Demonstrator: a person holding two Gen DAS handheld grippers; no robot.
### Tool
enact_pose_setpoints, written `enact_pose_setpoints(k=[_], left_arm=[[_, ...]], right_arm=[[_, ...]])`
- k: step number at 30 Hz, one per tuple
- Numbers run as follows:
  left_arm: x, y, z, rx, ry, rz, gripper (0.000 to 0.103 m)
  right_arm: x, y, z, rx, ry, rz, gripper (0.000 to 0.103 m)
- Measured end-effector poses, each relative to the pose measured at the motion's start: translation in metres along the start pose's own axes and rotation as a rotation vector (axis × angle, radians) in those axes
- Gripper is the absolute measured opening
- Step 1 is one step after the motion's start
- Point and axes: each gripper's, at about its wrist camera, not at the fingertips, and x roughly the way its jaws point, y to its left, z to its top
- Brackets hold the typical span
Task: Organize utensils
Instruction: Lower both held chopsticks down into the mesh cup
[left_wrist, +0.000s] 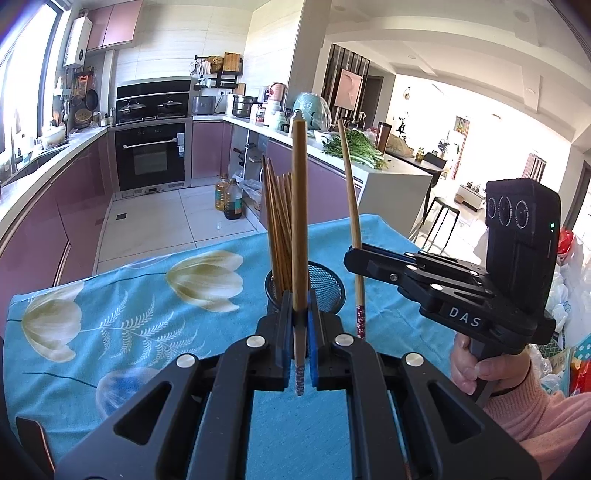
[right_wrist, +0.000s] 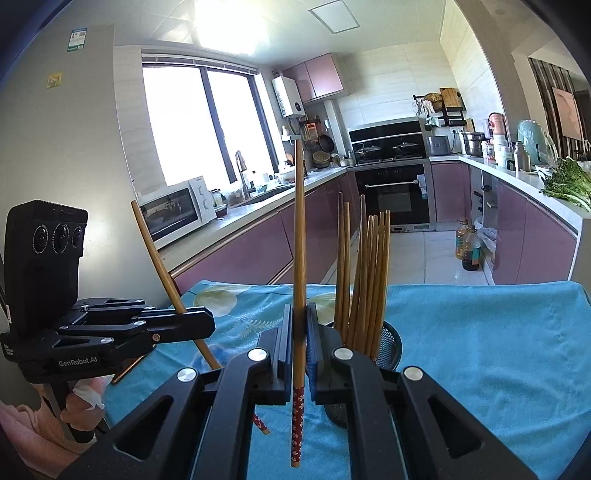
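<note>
My left gripper (left_wrist: 300, 317) is shut on a wooden chopstick (left_wrist: 299, 206) held upright, patterned end down, just in front of the black mesh holder (left_wrist: 327, 284). Several chopsticks (left_wrist: 277, 221) stand in the holder. My right gripper (right_wrist: 300, 325) is shut on another upright chopstick (right_wrist: 299, 236) with a red patterned end, just left of the holder (right_wrist: 389, 343) with its chopsticks (right_wrist: 365, 273). Each gripper also shows in the other's view, the right one (left_wrist: 356, 254) to the right of the holder, the left one (right_wrist: 207, 325) to the left.
The holder stands on a table with a blue flowered cloth (left_wrist: 147, 317). Beyond are purple kitchen cabinets (left_wrist: 77, 206), an oven (left_wrist: 149, 155), oil bottles (left_wrist: 229, 199) on the floor, and a counter with greens (left_wrist: 354, 147).
</note>
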Motion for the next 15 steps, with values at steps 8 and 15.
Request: enact_pose_setpoints(k=[8,15], left_arm=[[-0.004,-0.003,0.014,0.005,-0.025,-0.021,0.007],[-0.006,-0.006,0.028,0.010,-0.054,-0.035,0.007]], right_arm=[[0.005,-0.003,0.010,-0.011,-0.023,-0.003,0.006],[0.006,-0.004,0.020,-0.014,-0.048,0.002,0.006]])
